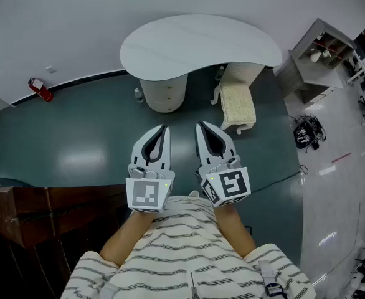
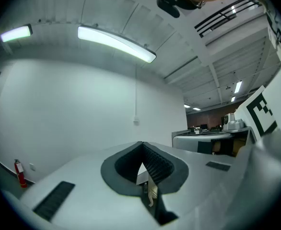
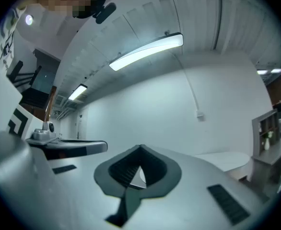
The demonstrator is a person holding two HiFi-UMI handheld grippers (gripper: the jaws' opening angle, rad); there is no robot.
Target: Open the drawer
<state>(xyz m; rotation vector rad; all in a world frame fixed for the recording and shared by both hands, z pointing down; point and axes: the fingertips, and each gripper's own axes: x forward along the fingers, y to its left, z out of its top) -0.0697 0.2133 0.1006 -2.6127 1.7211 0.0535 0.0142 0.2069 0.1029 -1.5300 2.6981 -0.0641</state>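
A white kidney-shaped desk [image 1: 201,42] stands ahead on a round pedestal [image 1: 164,92] whose drawer fronts carry small knobs. I hold both grippers side by side in front of my striped shirt, well short of the pedestal and pointing level towards it. My left gripper [image 1: 164,129] [image 2: 141,145] is shut, its ribbed pads meeting at the tips with nothing between them. My right gripper [image 1: 199,126] [image 3: 140,148] is likewise shut and empty. Both gripper views mostly show the white wall and ceiling lights beyond the jaws.
A cream upholstered chair [image 1: 237,103] stands right of the pedestal. A small bottle [image 1: 138,94] sits on the floor at its left. A fire extinguisher [image 1: 40,90] stands by the far-left wall, dark wooden furniture [image 1: 39,207] at near left, a white shelf unit [image 1: 322,58] and black bag [image 1: 307,132] at right.
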